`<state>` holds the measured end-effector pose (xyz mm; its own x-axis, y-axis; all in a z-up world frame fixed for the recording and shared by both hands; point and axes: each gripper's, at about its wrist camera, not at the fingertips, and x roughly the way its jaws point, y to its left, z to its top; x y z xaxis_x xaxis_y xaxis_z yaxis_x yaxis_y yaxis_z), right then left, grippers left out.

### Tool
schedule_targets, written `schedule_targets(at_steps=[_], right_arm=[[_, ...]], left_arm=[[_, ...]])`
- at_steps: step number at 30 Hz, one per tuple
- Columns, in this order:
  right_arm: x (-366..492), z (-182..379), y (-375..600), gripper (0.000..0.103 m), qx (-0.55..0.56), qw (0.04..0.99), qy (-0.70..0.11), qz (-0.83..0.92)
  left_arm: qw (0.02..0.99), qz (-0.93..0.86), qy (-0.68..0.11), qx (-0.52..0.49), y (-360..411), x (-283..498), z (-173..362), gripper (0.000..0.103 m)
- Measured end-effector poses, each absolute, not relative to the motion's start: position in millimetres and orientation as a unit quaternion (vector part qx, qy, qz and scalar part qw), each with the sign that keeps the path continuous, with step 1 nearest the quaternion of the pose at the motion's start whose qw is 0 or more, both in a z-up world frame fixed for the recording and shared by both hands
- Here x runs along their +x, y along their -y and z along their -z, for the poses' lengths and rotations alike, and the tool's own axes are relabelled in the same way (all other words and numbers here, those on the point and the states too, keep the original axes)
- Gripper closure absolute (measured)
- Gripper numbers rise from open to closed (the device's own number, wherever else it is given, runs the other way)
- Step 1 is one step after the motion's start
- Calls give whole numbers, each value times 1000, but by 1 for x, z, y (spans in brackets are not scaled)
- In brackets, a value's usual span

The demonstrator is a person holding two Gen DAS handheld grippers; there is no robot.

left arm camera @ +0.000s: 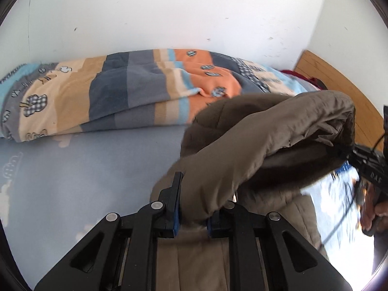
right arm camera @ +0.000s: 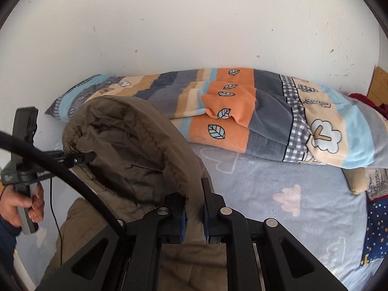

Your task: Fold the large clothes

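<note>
A padded olive-brown coat (left arm camera: pixel 242 165) hangs lifted above a bed; its hood opening shows in the right wrist view (right arm camera: pixel 131 150). My left gripper (left arm camera: pixel 194 194) is shut on a fold of the coat's hood edge. My right gripper (right arm camera: pixel 195 208) is shut on the other side of the hood edge. In the left wrist view the right gripper (left arm camera: pixel 349 154) pinches the coat at the far right. In the right wrist view the left gripper (right arm camera: pixel 91 156) pinches it at the left, with the person's hand (right arm camera: pixel 21 206) on its handle. The coat's lower part is hidden below both grippers.
A light blue bed sheet (left arm camera: pixel 84 181) with pink shapes (right arm camera: pixel 288 198) lies under the coat. A folded striped orange, grey and blue blanket (right arm camera: pixel 254 121) lies along the white wall (right arm camera: pixel 194 24). A wooden headboard (left arm camera: pixel 339 82) and starred fabric (right arm camera: pixel 375 230) are at the right.
</note>
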<state>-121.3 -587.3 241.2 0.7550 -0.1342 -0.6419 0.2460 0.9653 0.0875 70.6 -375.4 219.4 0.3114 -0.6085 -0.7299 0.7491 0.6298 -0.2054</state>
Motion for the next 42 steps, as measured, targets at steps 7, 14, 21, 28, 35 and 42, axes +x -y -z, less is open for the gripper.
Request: schedule_targets(at_steps=[7,14,21,28,35,42], right_arm=[[-191,-218,545,91,59,932,-346,86],[-223,-111,502,90,-2,909,-409,87],[-259,-83,504,44,7,898,-427,110],[-335,-132,503,45,53,914,-394,84],[-319,-184,504,57,171,925,-332,73],[-228,-159,498,65,200,910,-351,96]], left_arm=[[802,402,-424,126,332,-14,-175,85],[800,375,-445,145,313,-55,-100,75],[797,394,-414,195,280,-93,-110,35],[798,422,-394,173,236,-116,-160,35],[814,402,-401,123,287,-82,-202,34],[802,369,-458,105,350,-49,-154,34]])
